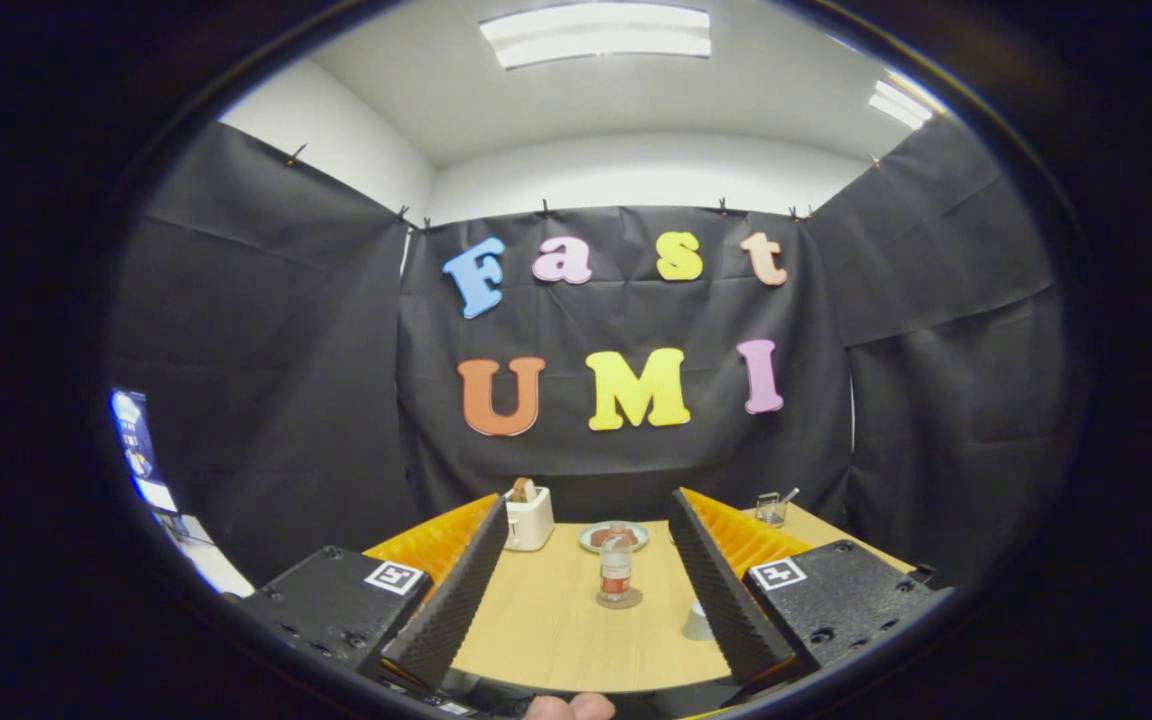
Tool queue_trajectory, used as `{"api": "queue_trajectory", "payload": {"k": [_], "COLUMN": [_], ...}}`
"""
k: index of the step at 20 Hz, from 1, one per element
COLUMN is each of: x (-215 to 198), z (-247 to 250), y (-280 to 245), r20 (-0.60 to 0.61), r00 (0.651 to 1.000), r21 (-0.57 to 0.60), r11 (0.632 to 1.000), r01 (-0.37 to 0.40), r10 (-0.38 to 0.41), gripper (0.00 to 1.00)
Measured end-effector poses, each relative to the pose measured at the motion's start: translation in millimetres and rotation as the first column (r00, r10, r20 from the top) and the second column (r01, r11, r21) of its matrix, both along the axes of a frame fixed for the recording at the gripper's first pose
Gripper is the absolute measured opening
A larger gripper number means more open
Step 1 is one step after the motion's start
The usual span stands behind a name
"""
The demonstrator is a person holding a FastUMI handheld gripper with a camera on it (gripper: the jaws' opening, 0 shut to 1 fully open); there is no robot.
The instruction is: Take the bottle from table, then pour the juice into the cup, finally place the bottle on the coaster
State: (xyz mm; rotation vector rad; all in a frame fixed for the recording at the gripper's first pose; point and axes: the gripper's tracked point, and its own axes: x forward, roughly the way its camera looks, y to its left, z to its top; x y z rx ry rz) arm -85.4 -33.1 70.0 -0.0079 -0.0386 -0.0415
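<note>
In the gripper view we hold the gripper (591, 590) level over the near end of the wooden table (556, 630), fingers spread wide with nothing between them but bare tabletop. Straight ahead, beyond the fingertips and roughly centred in the gap, the small juice bottle (616, 568) stands upright, and it appears to sit already on the round coaster (619, 599). The cup (698, 622) stands just beside the right finger, partly hidden behind it, nearer to us than the bottle. Farther back we see a plate (613, 537) with some food on it, a white toaster (528, 518) holding a slice, and a small glass container (771, 509) with a utensil in it.

Now the risks, as we judge them. The bottle is slim and light, so an off-centre approach could let one finger nudge it over before both close. The cup sits so close to the right finger that any sideways drift could knock it. The plate right behind the bottle leaves little room to overshoot.

As for pose, we point forward, nearly horizontal and low, and a fingertip of the holding hand (569, 707) peeks in beneath.
</note>
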Motion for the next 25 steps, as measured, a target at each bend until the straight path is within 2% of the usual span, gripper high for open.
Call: {"api": "queue_trajectory", "payload": {"k": [14,25], "x": [14.3,8.0], "z": [-4.0,-3.5], "y": [-9.6,-8.3], "r20": [-0.008,0.0], "r00": [1.0,1.0], "r21": [-0.01,-0.028], "r11": [1.0,1.0], "r01": [0.008,0.005], "r10": [-0.008,-0.005], "gripper": [1.0,1.0]}}
